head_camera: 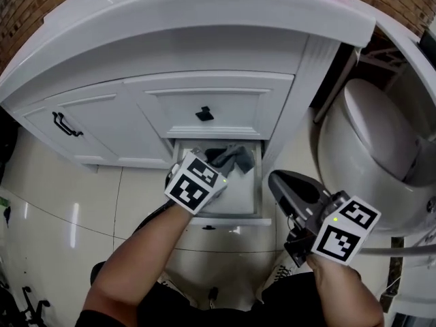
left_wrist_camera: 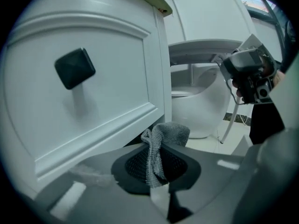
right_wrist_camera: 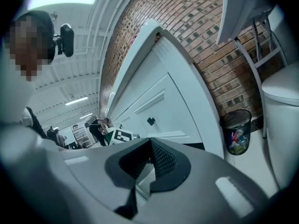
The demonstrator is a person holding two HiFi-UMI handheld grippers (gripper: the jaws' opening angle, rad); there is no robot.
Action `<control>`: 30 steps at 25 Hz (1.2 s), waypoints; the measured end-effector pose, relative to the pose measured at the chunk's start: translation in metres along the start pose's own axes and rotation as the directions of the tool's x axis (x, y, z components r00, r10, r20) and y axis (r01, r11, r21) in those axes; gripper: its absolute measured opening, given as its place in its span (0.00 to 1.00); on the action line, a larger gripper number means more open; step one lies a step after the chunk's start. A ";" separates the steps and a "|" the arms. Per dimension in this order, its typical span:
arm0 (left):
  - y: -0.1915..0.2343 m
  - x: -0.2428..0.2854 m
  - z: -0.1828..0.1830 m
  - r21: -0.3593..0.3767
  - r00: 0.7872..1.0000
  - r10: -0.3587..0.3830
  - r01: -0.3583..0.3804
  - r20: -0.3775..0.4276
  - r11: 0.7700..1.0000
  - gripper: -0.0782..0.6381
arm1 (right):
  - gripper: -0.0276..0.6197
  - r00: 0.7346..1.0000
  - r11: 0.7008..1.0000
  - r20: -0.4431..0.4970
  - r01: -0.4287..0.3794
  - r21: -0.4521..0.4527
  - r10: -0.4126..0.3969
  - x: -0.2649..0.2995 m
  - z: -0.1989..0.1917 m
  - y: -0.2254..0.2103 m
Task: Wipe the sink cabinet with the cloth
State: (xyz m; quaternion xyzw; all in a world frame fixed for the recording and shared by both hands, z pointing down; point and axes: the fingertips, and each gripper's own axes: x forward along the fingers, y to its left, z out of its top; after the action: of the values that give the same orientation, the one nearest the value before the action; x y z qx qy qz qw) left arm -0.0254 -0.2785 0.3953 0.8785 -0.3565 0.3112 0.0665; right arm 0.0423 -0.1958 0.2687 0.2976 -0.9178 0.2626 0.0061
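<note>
The white sink cabinet (head_camera: 204,53) fills the head view, with its bottom drawer (head_camera: 253,182) pulled out. My left gripper (head_camera: 216,161) reaches over that drawer, shut on a grey cloth (head_camera: 236,157). In the left gripper view the cloth (left_wrist_camera: 161,146) is pinched between the jaws and bunches above them, just below the drawer front with a black knob (left_wrist_camera: 74,68). My right gripper (head_camera: 276,180) hangs to the right of the drawer above the floor. Its jaws (right_wrist_camera: 150,160) are shut with nothing in them.
A white toilet (head_camera: 375,142) stands close on the right of the cabinet. A black mesh bin (right_wrist_camera: 237,132) with rubbish sits by the brick wall (right_wrist_camera: 205,27). The left cabinet door has a black handle (head_camera: 66,125). Glossy floor tiles (head_camera: 75,210) lie below.
</note>
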 end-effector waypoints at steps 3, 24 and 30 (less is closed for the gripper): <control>-0.001 0.023 -0.008 0.034 0.998 -0.029 0.031 -0.048 0.999 0.16 | 0.05 0.999 1.000 -0.025 0.020 -0.012 -0.021 -0.001 -0.006 -0.013; 0.027 0.062 -0.057 -0.024 0.975 -0.031 0.026 -0.218 0.999 0.16 | 0.05 0.998 0.998 -0.044 0.039 0.045 -0.037 0.002 -0.014 -0.033; 0.048 0.036 -0.081 -0.061 0.966 -0.010 -0.006 -0.257 0.998 0.16 | 0.05 0.998 0.999 -0.055 0.026 0.041 -0.024 0.009 -0.018 -0.029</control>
State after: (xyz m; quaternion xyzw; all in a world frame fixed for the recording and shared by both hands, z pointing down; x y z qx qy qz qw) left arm -0.0777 -0.3075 0.4762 0.8287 -0.3533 0.4112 0.1392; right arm 0.0482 -0.2119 0.2991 0.3021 -0.9078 0.2898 0.0280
